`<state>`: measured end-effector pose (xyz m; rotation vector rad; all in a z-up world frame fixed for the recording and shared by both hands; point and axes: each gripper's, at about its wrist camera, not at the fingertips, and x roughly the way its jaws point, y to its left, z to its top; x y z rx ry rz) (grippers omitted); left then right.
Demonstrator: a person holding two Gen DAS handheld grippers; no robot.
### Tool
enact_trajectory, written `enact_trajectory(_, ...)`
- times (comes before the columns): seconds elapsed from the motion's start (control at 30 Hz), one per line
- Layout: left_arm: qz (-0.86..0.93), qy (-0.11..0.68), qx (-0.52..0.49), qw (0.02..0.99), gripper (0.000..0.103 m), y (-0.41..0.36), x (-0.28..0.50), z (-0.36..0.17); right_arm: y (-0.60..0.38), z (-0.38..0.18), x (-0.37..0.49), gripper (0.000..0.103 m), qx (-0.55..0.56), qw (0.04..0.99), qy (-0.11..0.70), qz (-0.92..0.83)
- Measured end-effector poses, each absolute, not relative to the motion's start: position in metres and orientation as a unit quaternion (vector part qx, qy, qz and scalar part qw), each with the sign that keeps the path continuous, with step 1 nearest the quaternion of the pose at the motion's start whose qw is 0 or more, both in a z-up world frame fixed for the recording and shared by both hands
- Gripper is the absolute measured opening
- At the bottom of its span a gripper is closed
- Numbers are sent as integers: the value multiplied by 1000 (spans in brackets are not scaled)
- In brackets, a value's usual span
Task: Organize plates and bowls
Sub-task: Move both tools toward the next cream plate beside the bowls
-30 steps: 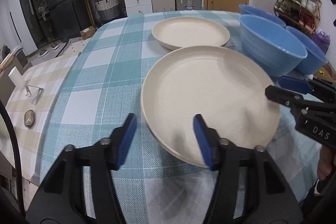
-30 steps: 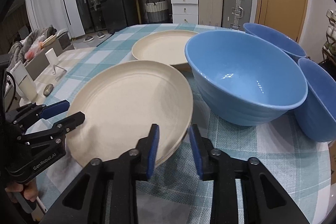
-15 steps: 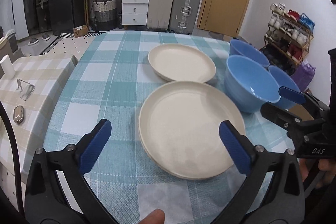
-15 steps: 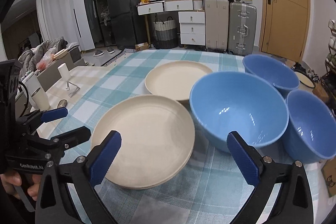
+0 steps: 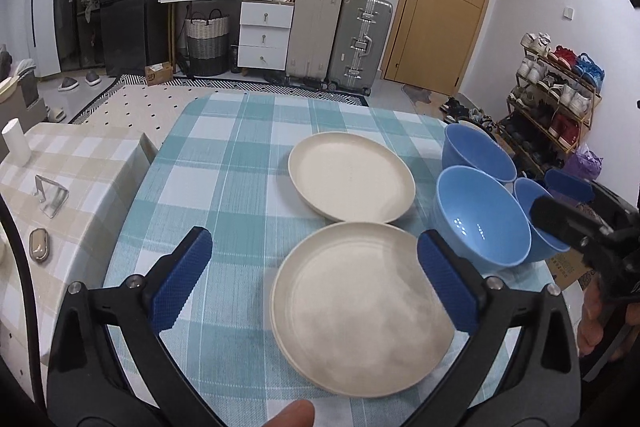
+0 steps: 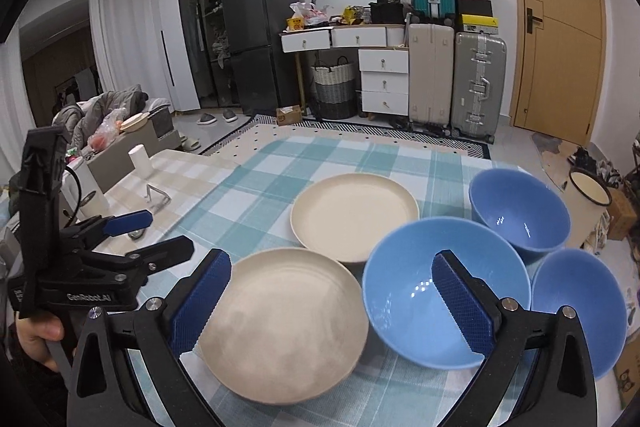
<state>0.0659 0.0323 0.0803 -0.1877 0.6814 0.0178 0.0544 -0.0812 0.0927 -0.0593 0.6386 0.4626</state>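
Two cream plates lie on the checked tablecloth: a near plate point(image 5: 360, 311) point(image 6: 284, 323) and a far plate point(image 5: 351, 181) point(image 6: 355, 215). Three blue bowls stand to their right: a middle bowl point(image 5: 480, 223) point(image 6: 404, 291), a far bowl point(image 5: 476, 153) point(image 6: 520, 211) and a right bowl point(image 6: 576, 307). My left gripper point(image 5: 314, 283) is open and empty, raised above the near plate. My right gripper point(image 6: 332, 299) is open and empty, raised above the near plate and the middle bowl.
The table's left edge meets a lower beige-checked surface point(image 5: 80, 163) with a metal stand point(image 5: 50, 189) and a white cup point(image 5: 16, 143). Suitcases, drawers and a door stand behind. A shoe rack point(image 5: 556, 95) is on the right.
Both grippers have opened wide and pulled back and up from the near plate, so more of the table shows.
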Motion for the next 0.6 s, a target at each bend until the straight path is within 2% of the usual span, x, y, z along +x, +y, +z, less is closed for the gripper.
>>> enact_trajectory(0.3, 21, 336, -98, 937, 102, 42, 99, 90, -79, 130, 96, 103, -43, 926, 300, 226)
enact_trajectory(0.6, 30, 357, -99, 929, 102, 49, 135, 83, -73, 132, 141, 103, -48, 921, 312, 230)
